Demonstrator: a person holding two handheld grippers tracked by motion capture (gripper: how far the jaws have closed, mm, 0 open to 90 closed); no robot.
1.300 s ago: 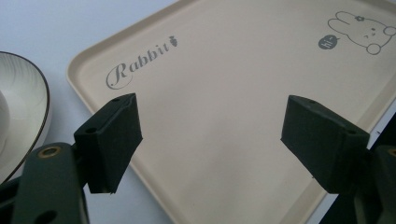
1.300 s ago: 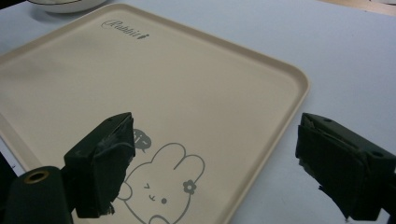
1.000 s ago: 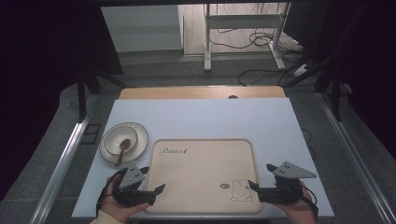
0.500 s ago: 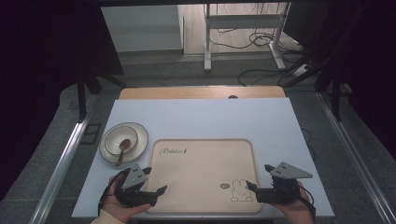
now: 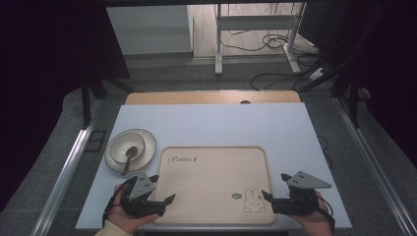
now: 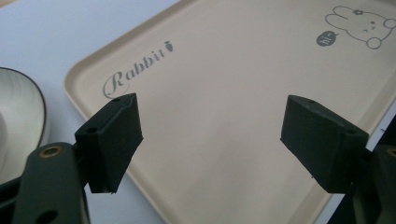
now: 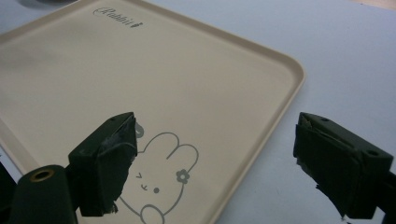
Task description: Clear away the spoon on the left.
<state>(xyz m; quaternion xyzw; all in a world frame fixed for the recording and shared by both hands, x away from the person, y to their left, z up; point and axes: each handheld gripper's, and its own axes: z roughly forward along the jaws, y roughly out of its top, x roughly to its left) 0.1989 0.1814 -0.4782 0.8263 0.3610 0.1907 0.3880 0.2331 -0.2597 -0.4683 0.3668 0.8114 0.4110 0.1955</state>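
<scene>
I hold the left gripper (image 5: pixel 166 195) over the near left corner of the beige rectangular plastic tray (image 5: pixel 211 167), jaws spread wide and empty. The right gripper (image 5: pixel 274 189) sits at the tray's near right corner beside the printed rabbit (image 7: pixel 159 179), jaws likewise apart. A white bowl with a brown spoon (image 5: pixel 129 156) rests on the pale blue table (image 5: pixel 206 123), left of the tray.

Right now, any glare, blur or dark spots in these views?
High view: table evenly lit, surroundings nearly black, image soft. Left gripper view: tray sharp, no glare, jaws slightly soft. Right gripper view: rabbit print readable, faint jaw shadows on the tray.
</scene>
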